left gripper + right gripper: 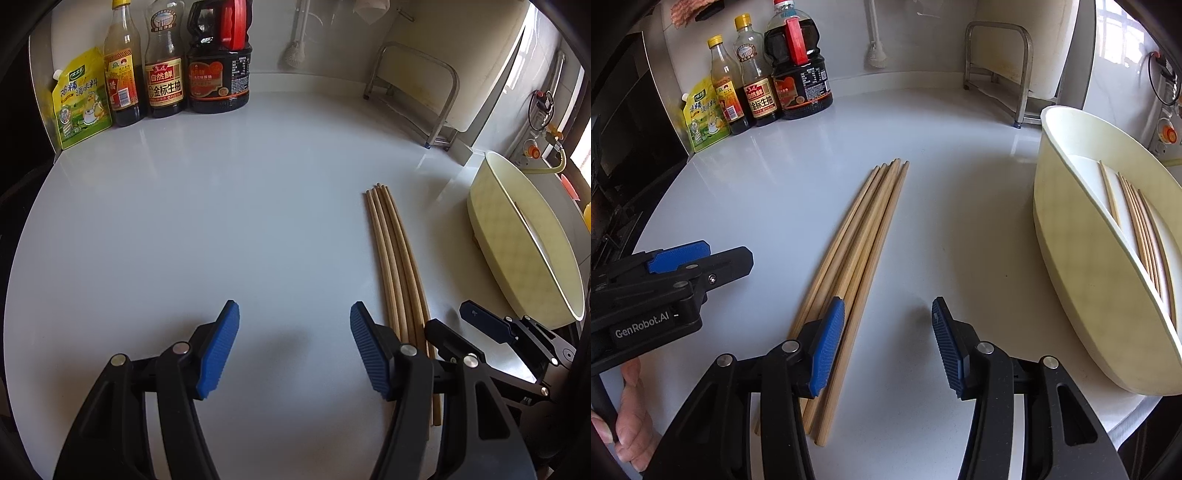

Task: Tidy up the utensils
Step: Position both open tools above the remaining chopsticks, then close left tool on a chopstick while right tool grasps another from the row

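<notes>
Partly done, judging by the tray at the right: several chopsticks already inside. Still left: a bundle of chopsticks on the white table, lying near to far. Left gripper with fingers apart, nothing between; right gripper likewise, left finger over the bundle. Readable: "GenRobot.AI" on the gripper body, "金标生抽" on a bottle at far left

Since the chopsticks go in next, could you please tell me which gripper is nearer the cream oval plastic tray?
Right. The right gripper hangs open just left of the cream oval plastic tray, while the left gripper sits farther left, beyond the loose wooden chopsticks.
</notes>
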### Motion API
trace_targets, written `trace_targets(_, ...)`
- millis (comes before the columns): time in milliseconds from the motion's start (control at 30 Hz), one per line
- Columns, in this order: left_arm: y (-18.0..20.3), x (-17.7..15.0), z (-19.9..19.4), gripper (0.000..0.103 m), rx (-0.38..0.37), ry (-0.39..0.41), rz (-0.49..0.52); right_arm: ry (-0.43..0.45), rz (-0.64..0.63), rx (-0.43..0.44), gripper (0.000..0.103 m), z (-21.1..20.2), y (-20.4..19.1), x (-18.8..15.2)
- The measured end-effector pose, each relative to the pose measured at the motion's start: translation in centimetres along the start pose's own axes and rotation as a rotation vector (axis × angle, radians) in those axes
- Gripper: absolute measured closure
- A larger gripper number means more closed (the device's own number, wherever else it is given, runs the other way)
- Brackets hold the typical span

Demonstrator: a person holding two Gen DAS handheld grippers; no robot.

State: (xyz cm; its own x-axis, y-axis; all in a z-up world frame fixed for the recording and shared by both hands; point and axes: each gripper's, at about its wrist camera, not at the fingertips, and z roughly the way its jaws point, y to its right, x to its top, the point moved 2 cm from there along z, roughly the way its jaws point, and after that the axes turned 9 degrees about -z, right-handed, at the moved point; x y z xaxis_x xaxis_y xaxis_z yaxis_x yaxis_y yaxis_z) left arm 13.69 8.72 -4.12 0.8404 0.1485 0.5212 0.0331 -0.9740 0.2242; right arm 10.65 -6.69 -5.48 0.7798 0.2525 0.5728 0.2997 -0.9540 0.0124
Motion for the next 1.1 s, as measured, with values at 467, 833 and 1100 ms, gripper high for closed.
trace_targets(467,1.2,-0.6,1.1,0.042,-0.021,-0.033,0.027,-0.005,-0.015,-0.032,0.056,0.3,0.3,-0.1)
trace_targets(833,2.7,-1.0,1.4,0.038,-0.039,-0.039,0.057,0.002,0.011,-0.021,0.056,-0.1,1.8,-0.6)
trace_targets(1100,3.8,-0.9,1.7,0.036,-0.039,-0.039,0.074,-0.001,0.021,-0.025,0.056,-0.2,2.7,-0.8)
